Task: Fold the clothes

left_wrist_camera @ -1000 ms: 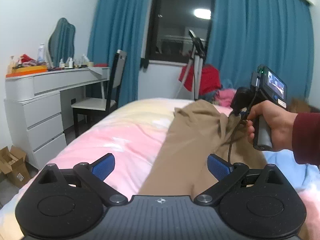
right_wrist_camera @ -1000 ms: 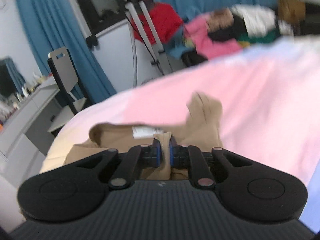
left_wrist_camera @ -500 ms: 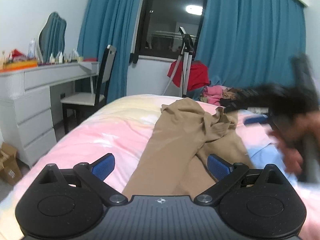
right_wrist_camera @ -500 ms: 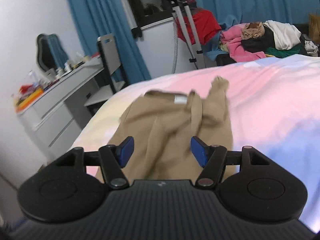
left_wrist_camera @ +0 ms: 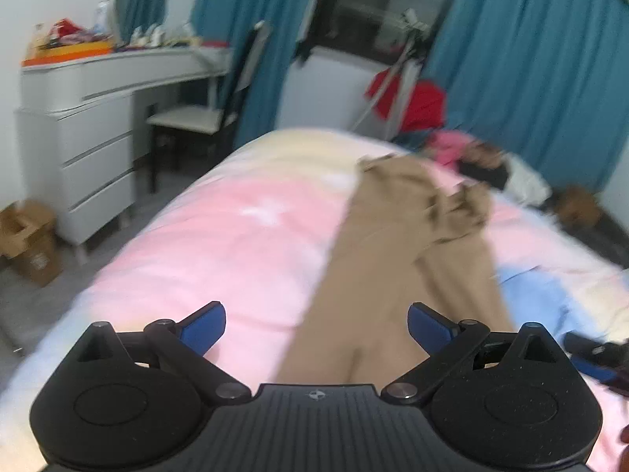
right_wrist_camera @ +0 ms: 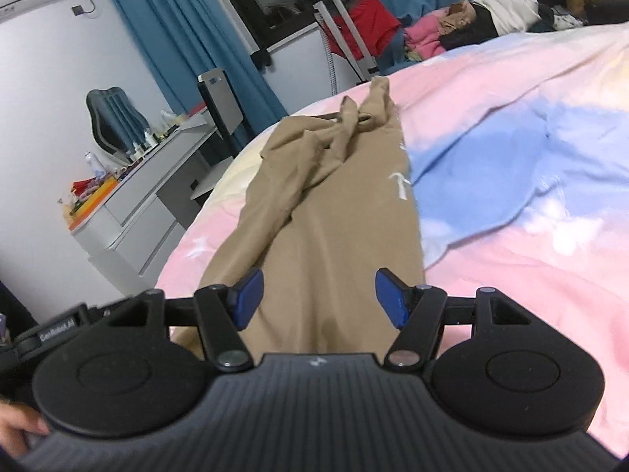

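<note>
Tan trousers (left_wrist_camera: 397, 259) lie lengthwise on the pink and blue bedspread (left_wrist_camera: 220, 244), waistband bunched at the far end. They also show in the right wrist view (right_wrist_camera: 326, 204), with a white drawstring (right_wrist_camera: 400, 185) on their right edge. My left gripper (left_wrist_camera: 316, 324) is open and empty above the near end of the trousers. My right gripper (right_wrist_camera: 318, 295) is open and empty over the same near end. A bit of the right gripper (left_wrist_camera: 593, 358) shows at the right edge of the left wrist view.
A white dresser (left_wrist_camera: 90, 129) and a chair (left_wrist_camera: 212, 110) stand left of the bed. A cardboard box (left_wrist_camera: 27, 240) sits on the floor. A pile of clothes (right_wrist_camera: 471, 19) and a metal stand with a red garment (right_wrist_camera: 354, 27) lie beyond the bed.
My right gripper let go of the trousers' waistband, opened, and pulled back to their near end. The left gripper stayed open and shifted slightly.
</note>
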### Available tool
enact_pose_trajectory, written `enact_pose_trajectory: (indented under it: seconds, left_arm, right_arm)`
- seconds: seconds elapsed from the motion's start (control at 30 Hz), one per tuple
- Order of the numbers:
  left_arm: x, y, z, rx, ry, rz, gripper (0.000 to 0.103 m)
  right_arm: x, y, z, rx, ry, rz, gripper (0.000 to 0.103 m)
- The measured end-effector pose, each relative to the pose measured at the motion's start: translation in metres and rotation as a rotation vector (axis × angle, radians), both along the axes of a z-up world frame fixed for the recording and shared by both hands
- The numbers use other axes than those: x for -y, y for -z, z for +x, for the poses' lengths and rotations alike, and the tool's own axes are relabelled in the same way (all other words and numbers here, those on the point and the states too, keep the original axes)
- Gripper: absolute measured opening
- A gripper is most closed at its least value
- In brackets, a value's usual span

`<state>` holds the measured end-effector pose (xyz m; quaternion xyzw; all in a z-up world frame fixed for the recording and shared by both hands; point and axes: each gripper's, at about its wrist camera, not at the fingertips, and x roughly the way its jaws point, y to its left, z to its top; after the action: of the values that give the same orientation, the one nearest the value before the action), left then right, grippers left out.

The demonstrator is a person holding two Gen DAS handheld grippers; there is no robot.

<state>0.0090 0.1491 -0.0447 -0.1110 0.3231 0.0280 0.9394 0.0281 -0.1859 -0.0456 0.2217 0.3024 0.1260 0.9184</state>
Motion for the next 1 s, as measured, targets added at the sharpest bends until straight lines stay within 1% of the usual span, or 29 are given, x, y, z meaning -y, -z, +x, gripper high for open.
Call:
enact_pose_trajectory:
  seconds: [0.07, 0.1, 0.13, 0.2, 0.23, 0.3, 0.33, 0.4, 0.53, 0.6, 0.63, 0.67, 0.73, 0.77, 0.8, 0.83, 0.87, 0.93, 0.97, 1.0]
  left_arm:
    - [-0.008, 0.003, -0.004, -0.064, -0.022, 0.015, 0.100]
    - [-0.013, 0.006, -0.006, -0.099, -0.033, 0.000, 0.100]
    - [-0.019, 0.009, -0.007, -0.132, -0.048, -0.026, 0.100]
    - [-0.033, 0.013, -0.010, -0.195, -0.085, -0.101, 0.093]
    - [-0.040, 0.015, -0.011, -0.225, -0.104, -0.142, 0.092]
    - [-0.047, 0.017, -0.012, -0.269, -0.080, -0.199, 0.092]
    - [-0.048, 0.018, -0.012, -0.293, -0.062, -0.214, 0.091]
    - [-0.047, 0.020, -0.012, -0.362, -0.034, -0.207, 0.085]
    - [-0.040, 0.026, -0.014, -0.475, 0.000, -0.196, 0.080]
    - [-0.035, 0.030, -0.018, -0.521, -0.001, -0.167, 0.076]
    - [-0.032, 0.031, -0.019, -0.536, -0.004, -0.139, 0.074]
    - [-0.028, 0.032, -0.021, -0.547, -0.007, -0.103, 0.069]
    - [-0.018, 0.032, -0.023, -0.558, -0.014, -0.022, 0.045]
    - [-0.011, 0.031, -0.024, -0.552, -0.017, 0.030, 0.020]
    - [-0.004, 0.029, -0.027, -0.532, -0.009, 0.076, 0.007]
    - [0.003, 0.026, -0.032, -0.506, 0.006, 0.115, 0.007]
    - [0.010, 0.020, -0.038, -0.461, 0.027, 0.160, 0.003]
    - [0.025, 0.006, -0.051, -0.353, 0.070, 0.243, 0.003]
    - [0.032, -0.002, -0.059, -0.302, 0.099, 0.272, 0.003]
    - [0.038, -0.009, -0.066, -0.266, 0.134, 0.284, 0.003]
  right_arm:
    - [0.004, 0.004, 0.000, -0.014, 0.014, 0.003, 0.065]
    - [0.007, 0.005, 0.001, -0.020, 0.025, 0.011, 0.065]
    - [0.010, 0.007, 0.000, -0.025, 0.033, 0.018, 0.065]
    - [0.014, 0.011, -0.003, -0.032, 0.047, 0.022, 0.065]
    - [0.016, 0.013, -0.004, -0.034, 0.054, 0.015, 0.065]
    - [0.018, 0.016, -0.005, -0.041, 0.067, 0.000, 0.065]
    - [0.020, 0.017, -0.005, -0.046, 0.072, 0.001, 0.065]
    - [0.022, 0.019, -0.004, -0.058, 0.079, 0.010, 0.065]
    - [0.025, 0.026, -0.001, -0.101, 0.105, -0.003, 0.065]
    - [0.026, 0.030, 0.001, -0.127, 0.117, -0.007, 0.065]
    - [0.028, 0.032, 0.001, -0.137, 0.117, 0.001, 0.065]
    - [0.029, 0.033, 0.001, -0.146, 0.119, 0.011, 0.065]
    - [0.033, 0.035, 0.000, -0.161, 0.125, 0.033, 0.065]
    - [0.034, 0.036, 0.000, -0.168, 0.129, 0.042, 0.065]
    - [0.035, 0.037, 0.000, -0.178, 0.134, 0.046, 0.065]
    - [0.035, 0.039, 0.000, -0.190, 0.138, 0.043, 0.065]
    - [0.035, 0.041, 0.000, -0.202, 0.143, 0.040, 0.065]
    - [0.034, 0.044, 0.000, -0.217, 0.143, 0.026, 0.065]
    - [0.033, 0.045, 0.000, -0.223, 0.141, 0.016, 0.065]
    - [0.032, 0.045, 0.000, -0.225, 0.138, 0.011, 0.065]
